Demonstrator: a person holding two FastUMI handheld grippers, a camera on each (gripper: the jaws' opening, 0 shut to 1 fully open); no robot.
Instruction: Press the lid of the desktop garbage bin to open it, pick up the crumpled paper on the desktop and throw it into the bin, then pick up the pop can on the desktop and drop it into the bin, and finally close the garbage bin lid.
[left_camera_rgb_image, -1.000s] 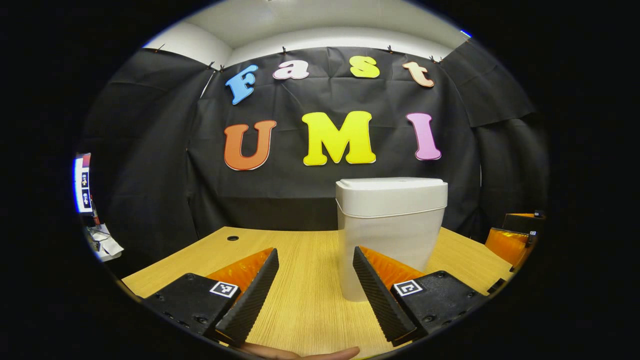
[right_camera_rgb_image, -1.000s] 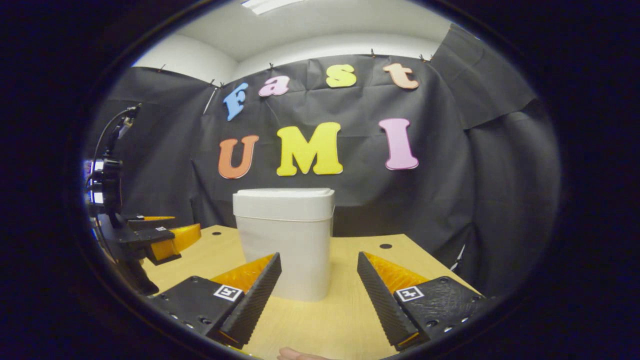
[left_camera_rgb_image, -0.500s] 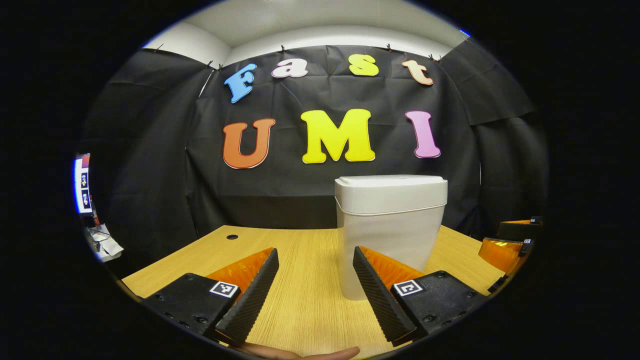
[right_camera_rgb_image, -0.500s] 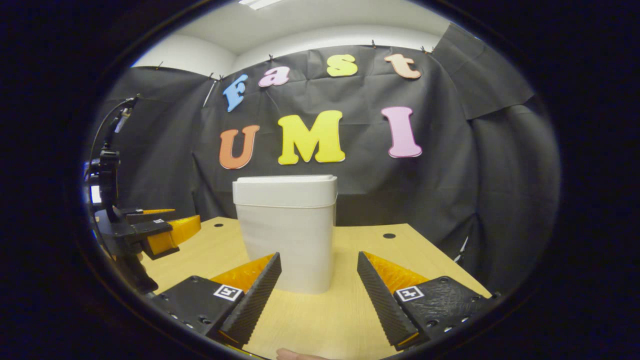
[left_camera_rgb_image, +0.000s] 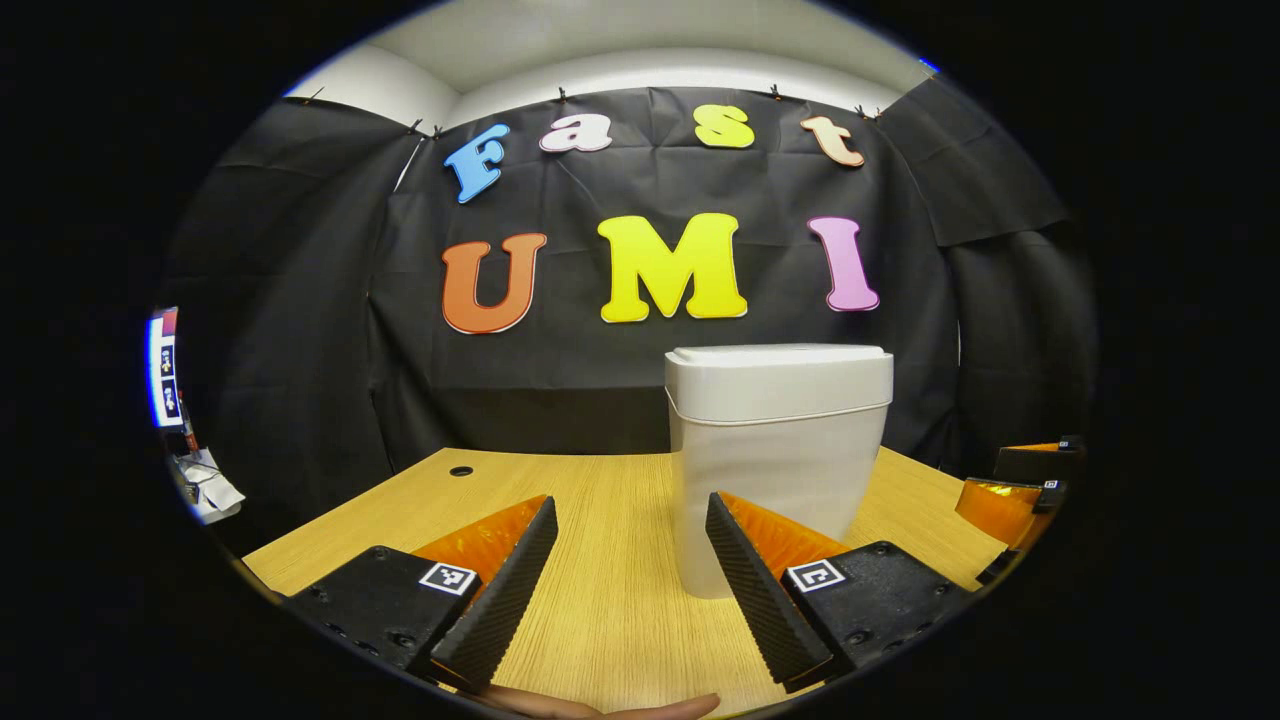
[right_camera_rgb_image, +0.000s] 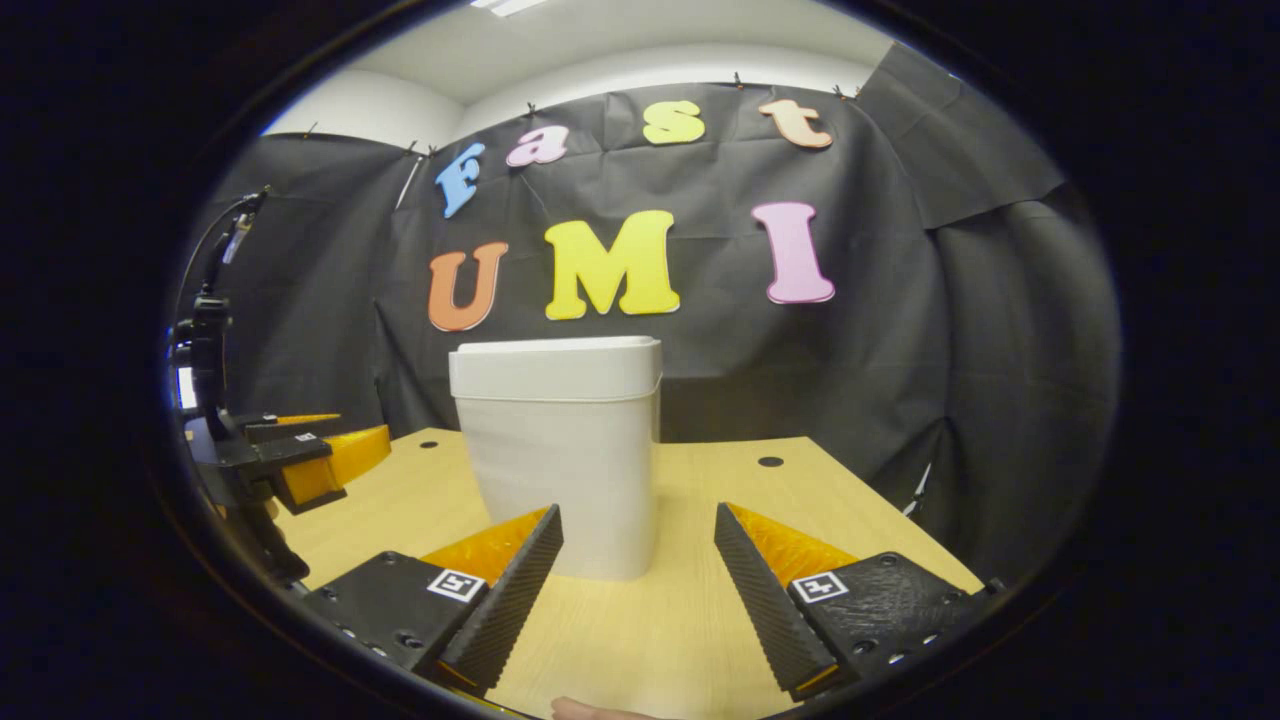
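Note:
A white desktop garbage bin (left_camera_rgb_image: 775, 460) stands upright on the wooden table, its lid (left_camera_rgb_image: 778, 355) down flat. My left gripper (left_camera_rgb_image: 625, 590) is open with nothing between its fingers, low over the table, just short of the bin, which lies ahead and to the right. In the right gripper view the same bin (right_camera_rgb_image: 560, 450) with its lid (right_camera_rgb_image: 555, 345) stands ahead and a little left. My right gripper (right_camera_rgb_image: 635, 590) is open and empty in front of it. The left gripper (right_camera_rgb_image: 300, 460) appears at the far left, and the right gripper (left_camera_rgb_image: 1015, 490) at the far right edge.
The wooden table (left_camera_rgb_image: 610, 540) runs back to the black cloth wall. Small round holes (left_camera_rgb_image: 461, 470) (right_camera_rgb_image: 770, 462) sit near its far edge. A fingertip (left_camera_rgb_image: 640, 708) shows at the bottom edge. Off the table's left lies some white clutter (left_camera_rgb_image: 210, 485).
Both grippers have dropped slightly, so the bin sits a little higher in each view. The right gripper has also drawn a bit closer to the bin. Both stay open.

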